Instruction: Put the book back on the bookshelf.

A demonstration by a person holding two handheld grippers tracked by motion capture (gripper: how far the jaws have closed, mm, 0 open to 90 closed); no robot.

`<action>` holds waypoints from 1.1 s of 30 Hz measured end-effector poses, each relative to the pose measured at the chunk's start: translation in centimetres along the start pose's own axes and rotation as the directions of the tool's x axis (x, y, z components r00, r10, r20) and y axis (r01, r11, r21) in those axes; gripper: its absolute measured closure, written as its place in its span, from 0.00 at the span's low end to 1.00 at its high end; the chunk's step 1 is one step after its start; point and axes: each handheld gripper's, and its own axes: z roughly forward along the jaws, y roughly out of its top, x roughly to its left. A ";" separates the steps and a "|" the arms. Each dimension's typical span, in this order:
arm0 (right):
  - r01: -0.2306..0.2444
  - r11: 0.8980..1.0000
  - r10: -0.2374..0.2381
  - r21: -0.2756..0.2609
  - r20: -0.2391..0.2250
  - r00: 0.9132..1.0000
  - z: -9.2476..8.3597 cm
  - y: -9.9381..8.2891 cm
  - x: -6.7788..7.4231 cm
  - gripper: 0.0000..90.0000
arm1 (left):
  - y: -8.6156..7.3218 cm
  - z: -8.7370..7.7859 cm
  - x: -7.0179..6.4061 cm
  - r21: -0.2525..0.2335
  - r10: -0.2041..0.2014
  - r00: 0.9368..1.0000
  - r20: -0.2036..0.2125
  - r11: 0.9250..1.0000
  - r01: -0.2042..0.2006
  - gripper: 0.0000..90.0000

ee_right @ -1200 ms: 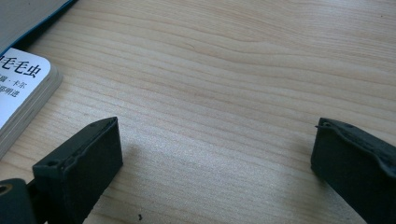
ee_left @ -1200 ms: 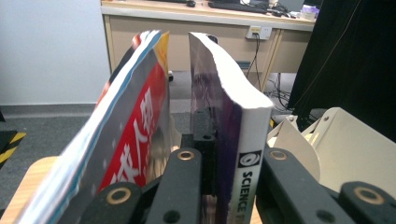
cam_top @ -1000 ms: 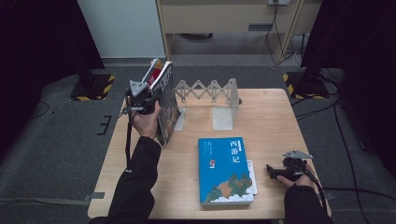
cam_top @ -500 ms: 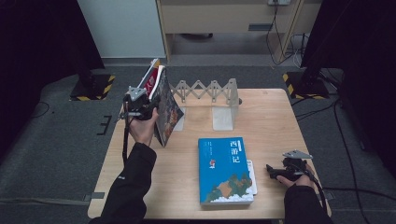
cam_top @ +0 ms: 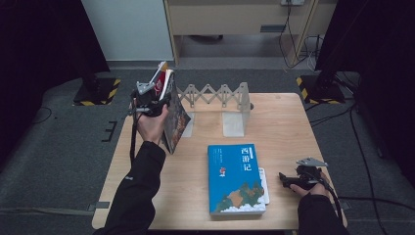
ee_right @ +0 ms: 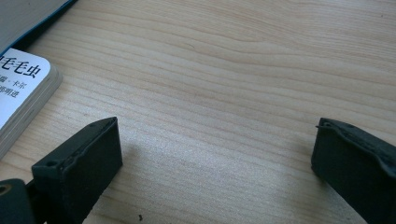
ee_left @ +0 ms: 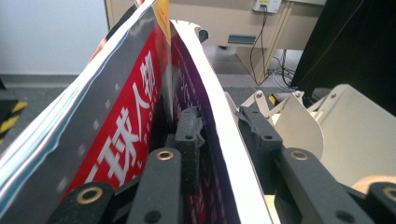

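The jaws of the left gripper [cam_top: 155,98] are clamped on the white-backed cover of a thin glossy magazine with a red and purple front [cam_top: 172,115], one jaw inside the pages and one outside, as the left gripper view shows. The magazine [ee_left: 140,107] stands upright and tilted over the left rear part of the pale wooden worktop [cam_top: 279,127], its lower edge down near the wood, its top fanned open above the hand [cam_top: 149,125] that holds the gripper. It sits just beside the left end of a grey expanding metal book rack with a scissor-lattice back and flat white dividers [cam_top: 220,98], which runs along the rear of the worktop; whether the magazine touches the rack I cannot tell.

The right gripper [cam_top: 293,178] rests low at the front right corner of the worktop, its jaws spread wide apart with bare wood [ee_right: 224,93] between them, gripping nothing.

Between the two hands, toward the front, a blue hardback book with white Chinese characters and a landscape picture on its cover [cam_top: 236,176] lies flat. Under its right edge pokes a small white rounded-corner board book [cam_top: 263,183], whose corner [ee_right: 23,88] lies near the right gripper's left-hand jaw.
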 end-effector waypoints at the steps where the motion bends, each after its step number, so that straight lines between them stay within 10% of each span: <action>1: -0.001 1.000 0.001 0.000 0.000 1.000 0.0 0.0 0.0 0.02 | 0.1 0.2 0.0 0.010 -0.003 1.000 -0.007 1.000 0.003 0.78; 7: 0.000 1.000 0.000 0.000 0.000 1.000 0.0 0.0 0.0 0.02 | 0.8 0.6 0.0 0.049 0.004 0.998 -0.065 0.999 -0.001 0.91; 33: -0.001 1.000 0.001 0.001 0.000 1.000 0.0 0.0 0.0 0.02 | 0.5 2.4 -0.1 -0.073 0.019 0.988 -0.150 0.997 -0.030 0.91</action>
